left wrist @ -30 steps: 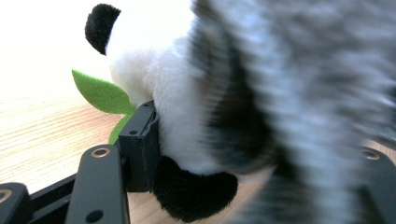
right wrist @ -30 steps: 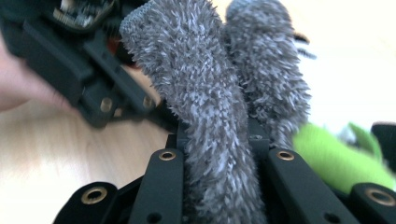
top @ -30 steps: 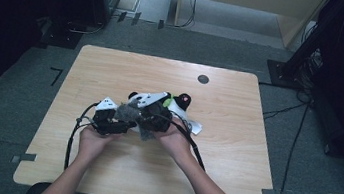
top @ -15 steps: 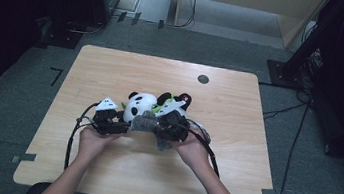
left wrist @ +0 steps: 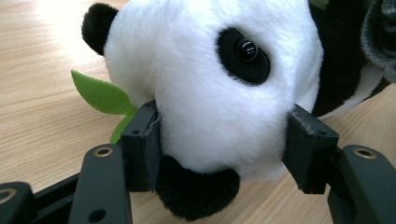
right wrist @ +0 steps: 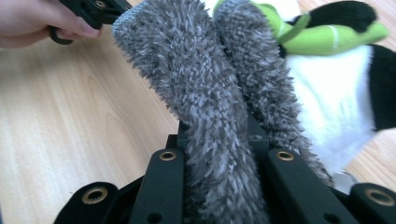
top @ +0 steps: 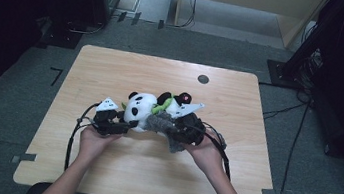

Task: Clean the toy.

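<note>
A black-and-white panda plush (top: 140, 109) lies on the wooden table (top: 113, 69), with a green felt leaf (left wrist: 100, 95) at its mouth. My left gripper (top: 124, 121) is shut on the panda's head (left wrist: 201, 84), one pad pressing into each side of it. To the right, my right gripper (top: 176, 128) is shut on a grey fuzzy cloth (top: 161, 125). That cloth (right wrist: 196, 84) rises folded from between the jaws and lies against the panda's white body (right wrist: 336, 93). A green strip (right wrist: 322, 35) crosses the panda's chest.
A small dark round mark (top: 203, 79) sits near the table's far edge. Cables (top: 74, 134) trail from both grippers toward the person. Dark equipment and stands (top: 318, 40) surround the table on a grey floor. A hand (right wrist: 37, 21) shows beyond the cloth.
My right gripper has slid to the right with the grey cloth, uncovering the panda's head. The left gripper has stayed on the head.
</note>
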